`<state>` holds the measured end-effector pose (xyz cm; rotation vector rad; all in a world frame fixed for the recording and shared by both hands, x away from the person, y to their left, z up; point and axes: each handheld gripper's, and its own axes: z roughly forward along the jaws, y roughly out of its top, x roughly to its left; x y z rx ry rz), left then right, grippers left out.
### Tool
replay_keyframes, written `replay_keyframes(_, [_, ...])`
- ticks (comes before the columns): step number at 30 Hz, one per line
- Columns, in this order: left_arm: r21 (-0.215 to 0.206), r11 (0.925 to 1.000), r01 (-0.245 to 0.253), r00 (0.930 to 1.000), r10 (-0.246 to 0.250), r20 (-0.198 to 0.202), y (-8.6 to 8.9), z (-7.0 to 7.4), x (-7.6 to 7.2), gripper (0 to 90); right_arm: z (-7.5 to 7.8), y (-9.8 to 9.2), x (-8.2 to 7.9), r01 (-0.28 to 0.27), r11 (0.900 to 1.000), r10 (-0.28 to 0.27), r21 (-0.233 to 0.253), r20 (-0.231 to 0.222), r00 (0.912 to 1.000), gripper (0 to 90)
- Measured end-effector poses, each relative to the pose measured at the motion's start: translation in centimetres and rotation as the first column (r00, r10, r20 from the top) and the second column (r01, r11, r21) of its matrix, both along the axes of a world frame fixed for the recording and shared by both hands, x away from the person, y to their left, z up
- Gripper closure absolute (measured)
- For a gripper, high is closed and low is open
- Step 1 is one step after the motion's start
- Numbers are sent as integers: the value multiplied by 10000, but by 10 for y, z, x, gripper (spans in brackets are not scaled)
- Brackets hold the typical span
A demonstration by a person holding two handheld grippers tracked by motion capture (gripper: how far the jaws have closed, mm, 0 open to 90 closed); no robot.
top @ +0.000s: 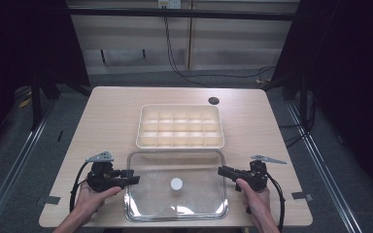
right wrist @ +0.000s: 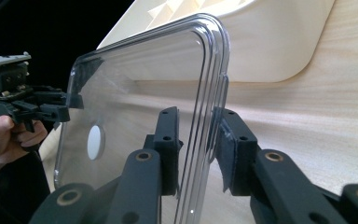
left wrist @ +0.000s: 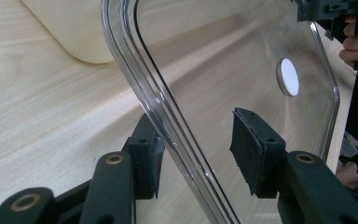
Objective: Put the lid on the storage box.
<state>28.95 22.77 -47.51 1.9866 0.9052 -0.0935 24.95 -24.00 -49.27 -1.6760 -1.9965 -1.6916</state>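
Clear rounded lid (top: pixel 150 194) with white disc (top: pixel 176 184), left gripper (top: pixel 135 179) jaws apart astride its rim, right gripper (top: pixel 221 171) likewise

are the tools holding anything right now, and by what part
The clear plastic lid sits between both tools' jaws at its rim: left tool at the left edge with jaws open, not clamped; right tool closing on the right edge.

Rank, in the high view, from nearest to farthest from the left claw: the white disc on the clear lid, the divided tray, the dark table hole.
1. White disc, just right of the left claw.
2. Divided tray, beyond the lid.
3. Dark table hole, far right corner area.
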Motion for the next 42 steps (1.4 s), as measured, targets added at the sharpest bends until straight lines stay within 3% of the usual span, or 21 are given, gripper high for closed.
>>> replay_keyframes(15, [-276, 9996, -71, 9999, 73, 70, 2, 7, 4, 593, 9, 1, 1, 238, 9997, -237, -10, 201, 9995, 725])
replay_keyframes(17, [-244, 9997, -72, 9996, 78, 268, 1, 11, 3, 597, 12, 1, 1, 310, 9995, -310, -1, 284, 9991, 726])
replay_keyframes(21, [-310, 9995, -16, 9986, 33, 536, 1, 14, 3, 606, 18, 1, 1, 388, 9989, -375, -276, 449, 9983, 721])
replay_keyframes(27, [-340, 9994, -39, 9984, 58, 555, -2, 17, 4, 618, 26, 1, -1, 502, 9960, -455, -737, 641, 9969, 718])
replay_keyframes(42, [-693, 9976, -90, 9968, 144, 788, 0, 27, 5, 668, 37, 2, -8, 788, 9945, -716, -696, 1001, 9924, 730])
